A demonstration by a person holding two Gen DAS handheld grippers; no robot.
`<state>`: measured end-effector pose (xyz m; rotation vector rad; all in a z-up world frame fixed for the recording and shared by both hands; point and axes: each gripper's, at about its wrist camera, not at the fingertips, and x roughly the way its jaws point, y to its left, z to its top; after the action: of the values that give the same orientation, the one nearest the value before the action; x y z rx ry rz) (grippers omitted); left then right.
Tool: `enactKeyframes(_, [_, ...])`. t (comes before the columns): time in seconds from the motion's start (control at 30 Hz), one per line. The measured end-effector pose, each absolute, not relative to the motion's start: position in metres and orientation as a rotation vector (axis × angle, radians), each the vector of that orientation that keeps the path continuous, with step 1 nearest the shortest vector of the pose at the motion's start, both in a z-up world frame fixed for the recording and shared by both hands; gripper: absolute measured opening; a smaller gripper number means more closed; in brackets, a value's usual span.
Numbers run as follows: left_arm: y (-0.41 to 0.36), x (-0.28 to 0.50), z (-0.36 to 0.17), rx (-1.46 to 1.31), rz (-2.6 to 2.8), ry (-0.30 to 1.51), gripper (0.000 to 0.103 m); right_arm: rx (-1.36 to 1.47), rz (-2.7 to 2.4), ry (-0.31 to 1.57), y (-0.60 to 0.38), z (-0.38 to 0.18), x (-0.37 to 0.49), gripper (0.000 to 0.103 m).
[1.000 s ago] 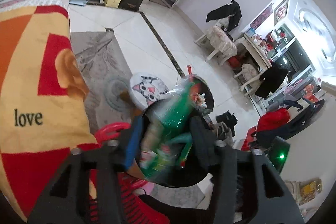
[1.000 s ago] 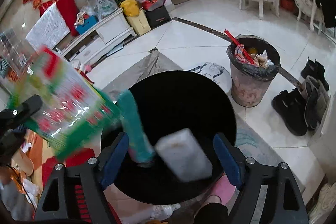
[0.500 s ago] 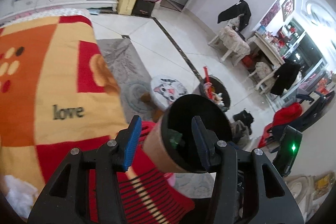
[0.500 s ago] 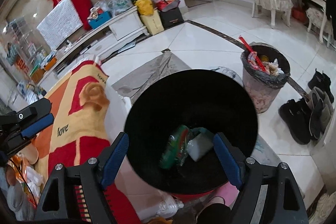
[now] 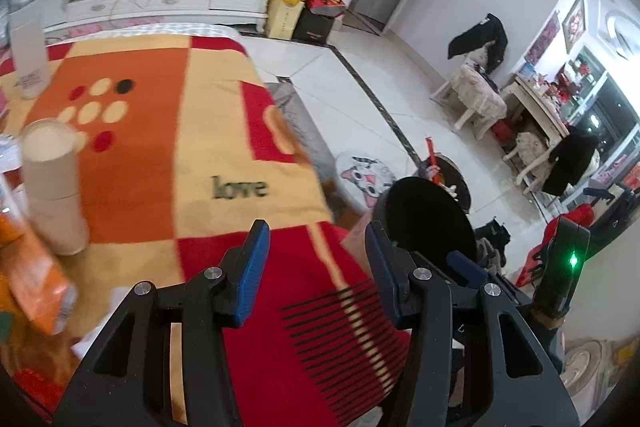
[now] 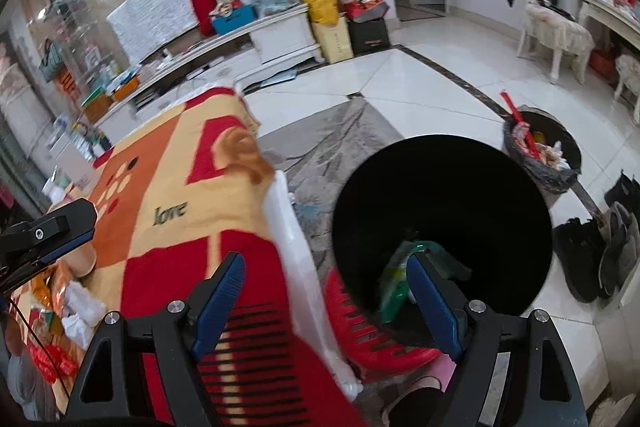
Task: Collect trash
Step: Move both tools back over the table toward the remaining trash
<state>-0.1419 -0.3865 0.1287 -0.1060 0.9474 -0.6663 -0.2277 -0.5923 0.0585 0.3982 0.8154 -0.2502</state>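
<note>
A black-lined bin [image 6: 444,211] stands on a red stool [image 6: 372,339] beside the table; a green wrapper [image 6: 394,279] lies inside it. The bin also shows in the left wrist view [image 5: 430,223]. My left gripper [image 5: 316,271] is open and empty over the red and orange tablecloth [image 5: 160,147]. My right gripper [image 6: 324,287] is open and empty above the table edge, beside the bin. White crumpled trash [image 6: 82,311] and an orange packet [image 5: 30,275] lie on the table's left part.
Two stacked paper cups [image 5: 52,187] and a white bottle [image 5: 26,47] stand on the table. A full floor bin [image 6: 540,151] stands on the tiles, with shoes [image 6: 600,251] near it. A cat cushion [image 5: 360,175] lies on the floor.
My left gripper let the green wrapper fall into the black-lined bin, then swung left over the table. My right gripper shifted left too, and the bin now sits at its right.
</note>
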Motion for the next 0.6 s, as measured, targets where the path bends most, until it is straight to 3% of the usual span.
enactKeyframes(0.6, [-0.252,-0.152,0.15,-0.149,-0.529,0.914,0.048,0.313,0.02,0.848,-0.476,0.066,-0.199,0.081])
